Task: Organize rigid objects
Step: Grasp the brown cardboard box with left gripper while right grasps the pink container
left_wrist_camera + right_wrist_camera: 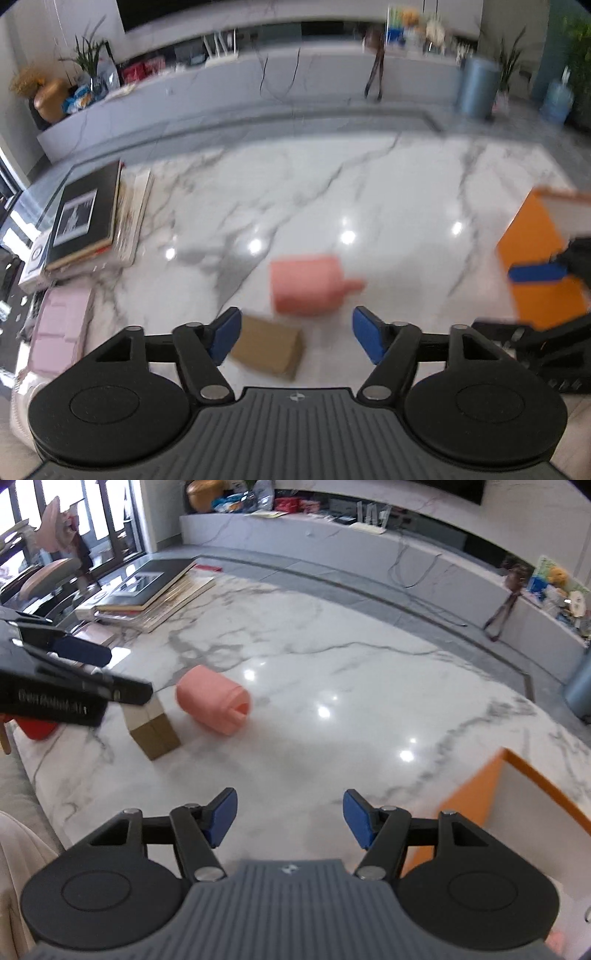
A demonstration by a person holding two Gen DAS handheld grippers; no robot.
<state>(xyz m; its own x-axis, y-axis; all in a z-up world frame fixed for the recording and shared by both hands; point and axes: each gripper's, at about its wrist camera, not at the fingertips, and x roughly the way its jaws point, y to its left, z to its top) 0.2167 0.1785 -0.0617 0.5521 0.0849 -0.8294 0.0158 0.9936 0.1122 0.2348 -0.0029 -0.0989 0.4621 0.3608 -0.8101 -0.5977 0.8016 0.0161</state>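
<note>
A pink mug (306,286) (212,705) lies on its side on the white marble table (388,192) (332,657). A small brown cardboard box (269,345) (153,733) sits just beside it, nearer to me. My left gripper (295,338) hovers over the box with its jaws open and nothing between the pads; the right wrist view shows it from the side, with a blue pad (85,651) above the box. My right gripper (288,818) is open and empty over bare marble, left of an open orange box (517,805) (532,258).
A stack of large books (85,218) (147,587) lies at the table's far left. A pale pink object (59,332) and a red item (35,727) sit by the left edge. A low marble bench (295,74) with clutter runs behind the table, with a blue bin (478,86) beside it.
</note>
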